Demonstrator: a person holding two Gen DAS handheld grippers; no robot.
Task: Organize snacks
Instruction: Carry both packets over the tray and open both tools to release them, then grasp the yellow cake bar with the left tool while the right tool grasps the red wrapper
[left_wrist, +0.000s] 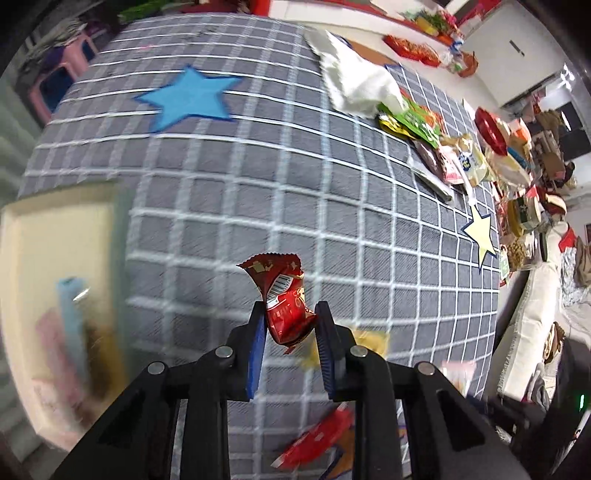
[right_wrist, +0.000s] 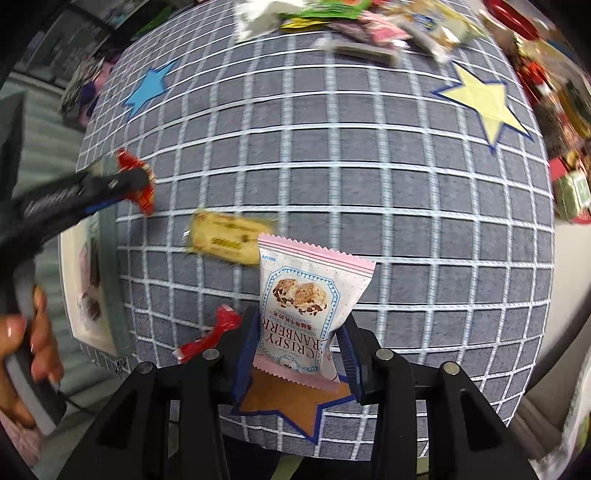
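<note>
My left gripper (left_wrist: 290, 314) is shut on a crumpled red snack packet (left_wrist: 284, 299) and holds it above the grey checked tablecloth (left_wrist: 258, 166). It also shows in the right wrist view (right_wrist: 142, 184) at the left, near a cream tray (right_wrist: 79, 273). My right gripper (right_wrist: 299, 325) is shut on a pink-and-white cranberry cookie packet (right_wrist: 303, 299), held upright above the cloth. A yellow packet (right_wrist: 229, 236) and a red packet (right_wrist: 207, 339) lie on the cloth near my right gripper. The cream tray (left_wrist: 33, 236) at the left holds several blurred packets.
A pile of snack packets (left_wrist: 436, 147) and a white bag (left_wrist: 358, 81) lie at the far right of the table. Blue (left_wrist: 188, 99), yellow (left_wrist: 480, 232) and orange (right_wrist: 291, 398) paper stars are stuck on the cloth. Another red packet (left_wrist: 317, 439) lies at the near edge.
</note>
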